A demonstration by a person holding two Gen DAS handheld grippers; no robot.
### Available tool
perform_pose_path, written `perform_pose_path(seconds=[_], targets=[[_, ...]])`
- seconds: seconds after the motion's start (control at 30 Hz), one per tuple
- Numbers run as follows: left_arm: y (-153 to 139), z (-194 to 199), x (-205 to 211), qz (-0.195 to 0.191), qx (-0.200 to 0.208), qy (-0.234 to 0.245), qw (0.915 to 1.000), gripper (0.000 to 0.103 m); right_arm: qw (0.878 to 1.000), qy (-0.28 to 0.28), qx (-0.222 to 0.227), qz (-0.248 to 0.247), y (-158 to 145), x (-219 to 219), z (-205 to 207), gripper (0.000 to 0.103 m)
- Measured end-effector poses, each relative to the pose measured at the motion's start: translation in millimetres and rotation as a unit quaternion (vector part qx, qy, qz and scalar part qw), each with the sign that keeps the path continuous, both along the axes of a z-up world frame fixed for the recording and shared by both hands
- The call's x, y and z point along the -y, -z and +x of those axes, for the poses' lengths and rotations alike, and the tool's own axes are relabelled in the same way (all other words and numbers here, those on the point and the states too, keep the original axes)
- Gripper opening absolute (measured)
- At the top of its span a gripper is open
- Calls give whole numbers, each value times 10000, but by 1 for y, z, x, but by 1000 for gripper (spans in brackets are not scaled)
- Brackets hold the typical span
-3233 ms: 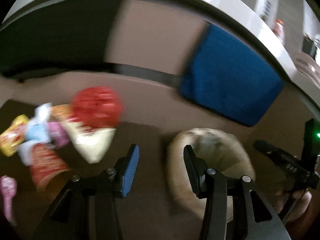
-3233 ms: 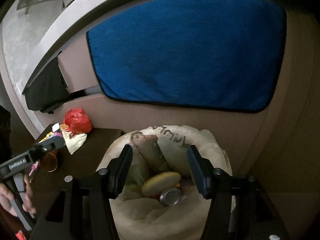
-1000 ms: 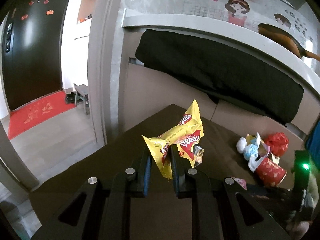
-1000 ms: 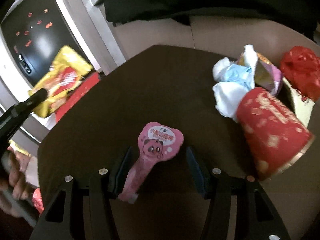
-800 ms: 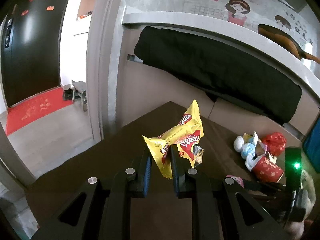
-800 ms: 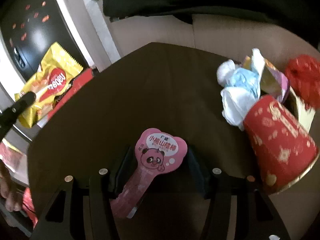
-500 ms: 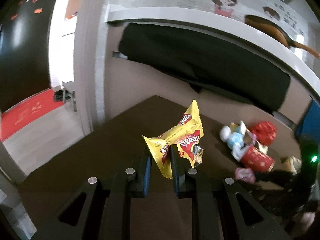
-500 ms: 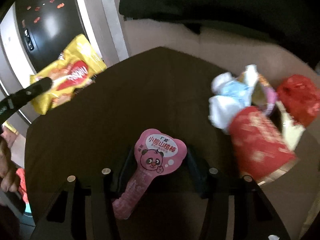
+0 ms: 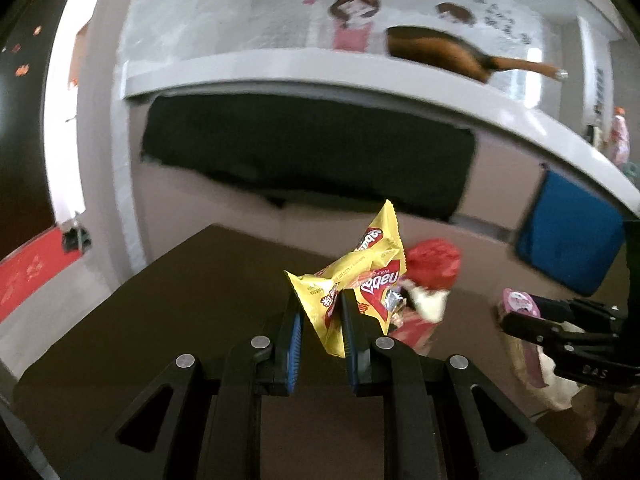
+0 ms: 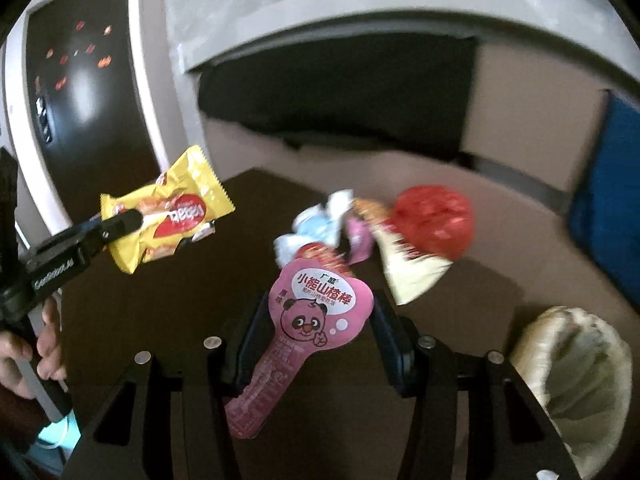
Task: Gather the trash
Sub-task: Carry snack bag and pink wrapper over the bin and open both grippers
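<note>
Your left claw (image 9: pixel 320 316) is clamping a crinkled yellow foil wafer wrapper (image 9: pixel 360 276) between its blue pads, carrying it above the dark brown tabletop (image 9: pixel 168 300). Your right claw (image 10: pixel 318 334) is pinching a pink heart-shaped plastic snack wrapper with a panda face (image 10: pixel 316 312) by its wide edges; its jaws have just been closing onto it, and the wrapper's narrow tail is hanging toward six o'clock. In the right wrist view, the remaining litter is sitting at about one o'clock from that claw: a red crumpled plastic ball (image 10: pixel 434 220), a cream triangular packet (image 10: pixel 412 272) and pale blue and white crumpled tissues (image 10: pixel 316 224). The beige-lined trash bin (image 10: pixel 576 364) is standing at four o'clock.
</note>
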State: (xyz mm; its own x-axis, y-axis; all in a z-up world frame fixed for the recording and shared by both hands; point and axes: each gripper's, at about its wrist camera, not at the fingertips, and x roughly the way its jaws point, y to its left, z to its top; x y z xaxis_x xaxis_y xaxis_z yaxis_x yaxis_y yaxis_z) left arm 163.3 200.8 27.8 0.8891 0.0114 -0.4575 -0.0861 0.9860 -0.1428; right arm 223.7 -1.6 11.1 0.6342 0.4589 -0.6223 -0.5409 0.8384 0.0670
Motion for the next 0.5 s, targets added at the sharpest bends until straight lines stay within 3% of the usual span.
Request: perform_pose_path(seconds=[0.5], targets=[[-82,2,152,522,961,716,9914,19,9885,974,1154,118,-76,138,-39,48]])
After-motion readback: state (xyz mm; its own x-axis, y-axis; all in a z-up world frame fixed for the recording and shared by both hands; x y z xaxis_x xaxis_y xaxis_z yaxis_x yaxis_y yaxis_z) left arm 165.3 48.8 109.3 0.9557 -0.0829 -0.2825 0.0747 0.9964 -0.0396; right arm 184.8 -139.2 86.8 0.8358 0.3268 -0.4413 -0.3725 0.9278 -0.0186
